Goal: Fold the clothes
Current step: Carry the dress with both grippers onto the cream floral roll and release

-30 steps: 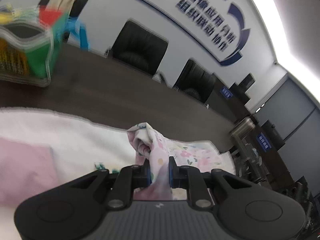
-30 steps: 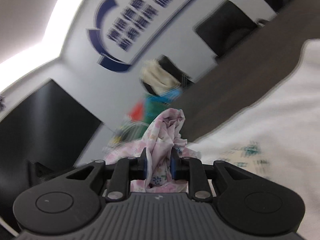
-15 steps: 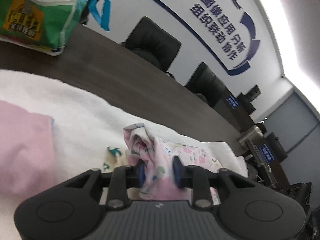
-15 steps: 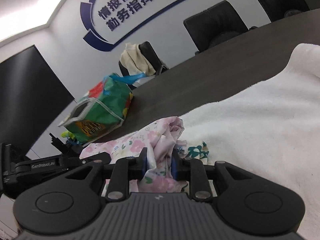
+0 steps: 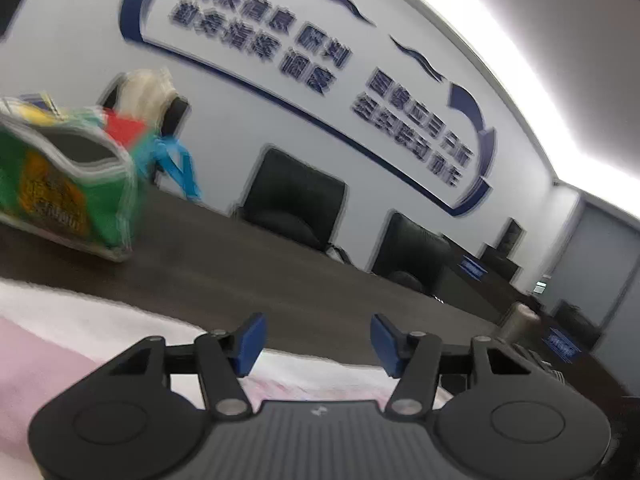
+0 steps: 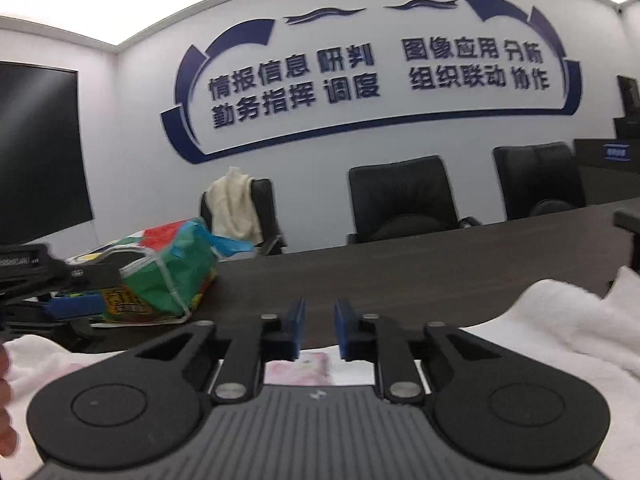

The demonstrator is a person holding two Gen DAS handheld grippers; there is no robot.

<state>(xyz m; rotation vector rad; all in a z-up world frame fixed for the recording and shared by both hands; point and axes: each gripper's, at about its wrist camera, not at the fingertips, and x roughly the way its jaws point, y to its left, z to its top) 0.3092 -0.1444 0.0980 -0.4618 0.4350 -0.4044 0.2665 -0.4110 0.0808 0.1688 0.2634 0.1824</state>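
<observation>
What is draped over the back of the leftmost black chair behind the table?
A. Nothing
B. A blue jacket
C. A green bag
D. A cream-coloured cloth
D: in the right wrist view a cream-coloured cloth hangs over the back of the leftmost chair.

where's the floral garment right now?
Right wrist view: the floral garment lies flat on the white towel, low in the centre just below the right claw, with nothing gripped between the pads.

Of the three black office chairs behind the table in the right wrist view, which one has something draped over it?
The leftmost chair, behind the green bag: a cream cloth hangs over its backrest. The middle chair and right chair have bare backrests.
</observation>
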